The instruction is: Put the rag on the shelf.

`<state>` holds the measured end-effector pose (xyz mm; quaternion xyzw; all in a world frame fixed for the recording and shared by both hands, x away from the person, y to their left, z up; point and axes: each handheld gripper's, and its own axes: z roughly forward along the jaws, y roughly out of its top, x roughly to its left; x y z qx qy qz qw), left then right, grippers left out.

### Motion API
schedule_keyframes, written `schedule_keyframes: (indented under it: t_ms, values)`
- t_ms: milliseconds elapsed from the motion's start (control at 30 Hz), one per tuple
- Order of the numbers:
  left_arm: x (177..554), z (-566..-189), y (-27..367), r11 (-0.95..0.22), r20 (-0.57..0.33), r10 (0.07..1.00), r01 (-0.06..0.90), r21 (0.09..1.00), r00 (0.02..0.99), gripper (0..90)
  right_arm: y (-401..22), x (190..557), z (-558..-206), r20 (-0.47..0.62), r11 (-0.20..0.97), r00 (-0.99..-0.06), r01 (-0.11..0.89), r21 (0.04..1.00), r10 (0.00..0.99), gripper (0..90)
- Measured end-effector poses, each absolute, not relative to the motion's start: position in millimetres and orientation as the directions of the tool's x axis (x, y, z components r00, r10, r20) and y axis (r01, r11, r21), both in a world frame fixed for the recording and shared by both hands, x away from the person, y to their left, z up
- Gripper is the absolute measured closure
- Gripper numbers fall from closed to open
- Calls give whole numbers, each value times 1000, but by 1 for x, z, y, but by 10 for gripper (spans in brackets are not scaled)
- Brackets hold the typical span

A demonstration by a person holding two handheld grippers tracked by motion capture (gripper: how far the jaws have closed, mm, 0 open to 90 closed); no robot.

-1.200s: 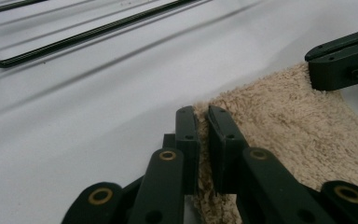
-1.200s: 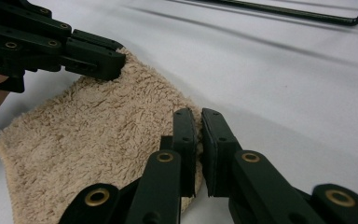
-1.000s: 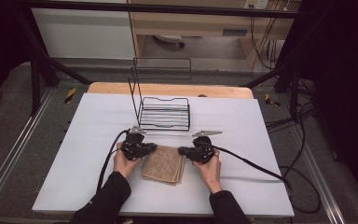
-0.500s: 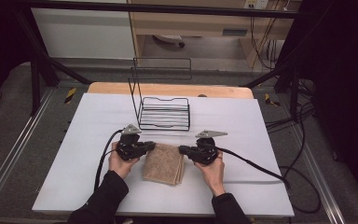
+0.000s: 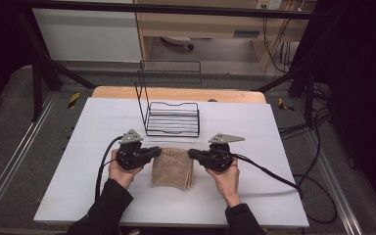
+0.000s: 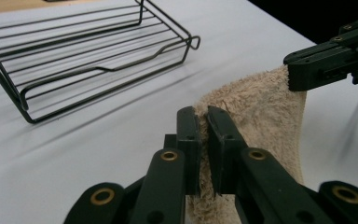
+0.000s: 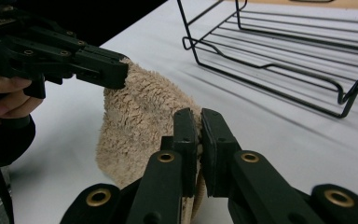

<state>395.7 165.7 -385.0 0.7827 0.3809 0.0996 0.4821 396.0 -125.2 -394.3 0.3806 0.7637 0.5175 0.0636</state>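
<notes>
Left gripper (image 5: 152, 152) and right gripper (image 5: 194, 153) clamped tight on towel (image 5: 172, 168) corners, just above counter (image 5: 78, 196) before wire rack (image 5: 172, 120). Lift evenly; lower edge perhaps dragging.

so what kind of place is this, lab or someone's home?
Most likely a lab data-collection rig, not a home: a white table framed by metal rails, cabled handheld grippers, and loose cables on the floor. On it, just a wire rack and a beige towel.
</notes>
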Motion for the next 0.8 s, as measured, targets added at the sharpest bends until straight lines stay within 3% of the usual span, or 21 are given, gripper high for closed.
schedule_keyframes:
  t_ms: [800]
  values:
    - [377,-350,167,-187,-175,690,406,895,702,836,-130,385,-355,218,163,-747,401,902,628,856]
